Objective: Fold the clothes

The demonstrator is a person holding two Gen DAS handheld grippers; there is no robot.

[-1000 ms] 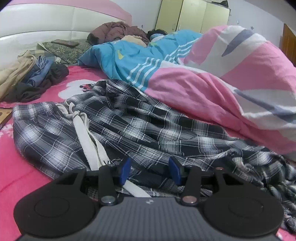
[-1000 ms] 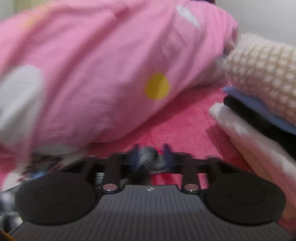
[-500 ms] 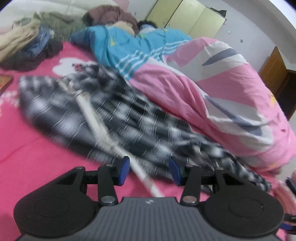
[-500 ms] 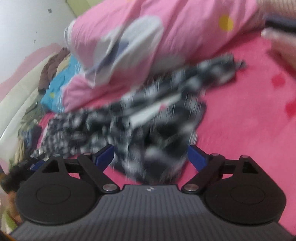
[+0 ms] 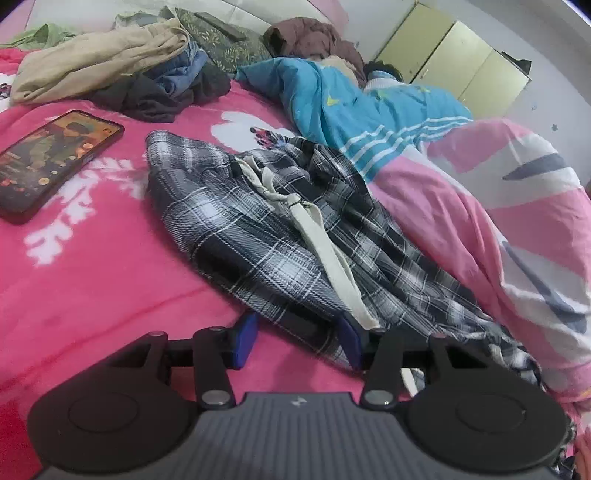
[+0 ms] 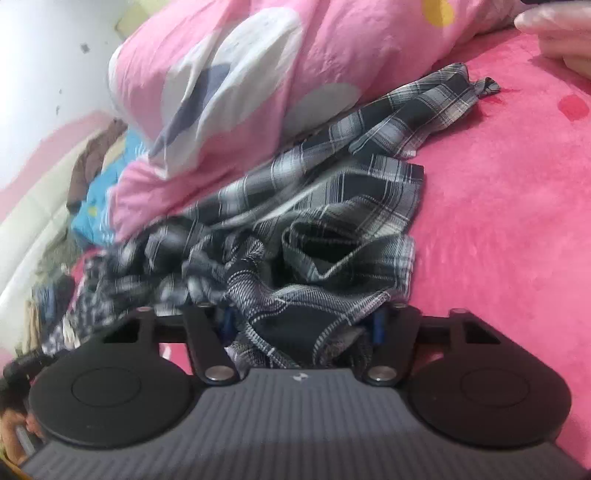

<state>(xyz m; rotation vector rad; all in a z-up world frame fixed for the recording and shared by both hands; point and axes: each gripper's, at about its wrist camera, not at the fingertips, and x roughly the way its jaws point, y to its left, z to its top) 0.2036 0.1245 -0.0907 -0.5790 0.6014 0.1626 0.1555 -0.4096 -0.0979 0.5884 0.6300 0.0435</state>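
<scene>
A bed [image 5: 92, 266] spread with a bright pink plush cover fills the room's foreground, its pale padded headboard [image 5: 258, 5] at the far end and yellow-green cupboards [image 5: 454, 62] against the white wall beyond. The plaid trousers [image 5: 258, 229], black, grey and white with a cream drawstring [image 5: 325, 251], lie crumpled across the middle of the cover, running alongside a heaped pink quilt [image 5: 498, 221] that hems them in on one side. A blue striped blanket [image 5: 362, 110] bunches further up the bed. A phone [image 5: 51, 158] with its screen lit lies flat on the cover well apart from the trousers, and a pile of beige, blue and dark clothes [image 5: 118, 70] sits near the headboard. The left gripper [image 5: 297, 341] is low at the trousers' near edge, its fingers closing with a fold of plaid between them, the pads not yet pressing it. The right gripper [image 6: 301, 323] is at the leg end, its fingers closing around a bunched hem [image 6: 306, 314] that fills the gap.
</scene>
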